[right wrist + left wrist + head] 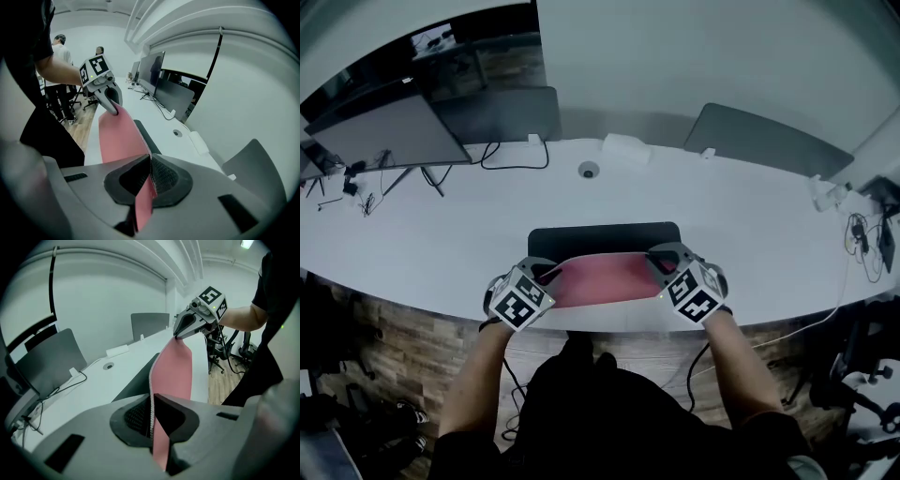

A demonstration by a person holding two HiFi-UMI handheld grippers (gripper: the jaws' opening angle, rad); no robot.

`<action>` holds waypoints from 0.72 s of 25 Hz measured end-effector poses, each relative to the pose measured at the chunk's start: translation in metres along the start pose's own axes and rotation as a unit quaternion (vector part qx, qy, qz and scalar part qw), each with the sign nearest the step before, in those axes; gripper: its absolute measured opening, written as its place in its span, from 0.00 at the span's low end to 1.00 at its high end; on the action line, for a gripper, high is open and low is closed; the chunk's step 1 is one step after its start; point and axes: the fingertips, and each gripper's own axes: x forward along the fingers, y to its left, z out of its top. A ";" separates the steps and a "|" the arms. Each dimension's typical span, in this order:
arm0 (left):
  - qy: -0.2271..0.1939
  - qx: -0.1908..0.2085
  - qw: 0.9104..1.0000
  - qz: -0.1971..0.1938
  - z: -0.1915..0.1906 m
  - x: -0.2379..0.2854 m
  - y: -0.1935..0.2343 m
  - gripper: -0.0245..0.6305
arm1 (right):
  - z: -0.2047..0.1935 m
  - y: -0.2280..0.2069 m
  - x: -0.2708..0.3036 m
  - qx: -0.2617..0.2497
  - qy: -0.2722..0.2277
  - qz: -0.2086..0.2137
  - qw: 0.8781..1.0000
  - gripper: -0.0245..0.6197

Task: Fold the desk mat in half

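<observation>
We are holding the desk mat (602, 281) by its two near corners. The jaws of the left gripper (549, 275) are clamped on the left corner, and the jaws of the right gripper (662, 266) are clamped on the right one. The near part is lifted and is showing its pink underside, while the far black part is lying on the white counter (441, 253). We are fearing two things: the thin edge slipping out of one pinch, and the lying part sliding on the smooth counter. Uneven hands would make the fold crooked.
</observation>
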 end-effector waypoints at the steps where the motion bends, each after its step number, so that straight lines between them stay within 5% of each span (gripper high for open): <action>1: 0.004 -0.004 1.000 -0.005 -0.001 0.006 0.008 0.08 | 0.001 -0.006 0.008 -0.001 0.006 0.003 1.000 0.06; 18: 0.056 -0.043 0.993 -0.091 -0.033 0.103 0.081 0.10 | -0.038 -0.057 0.139 0.054 0.098 0.057 0.992 0.07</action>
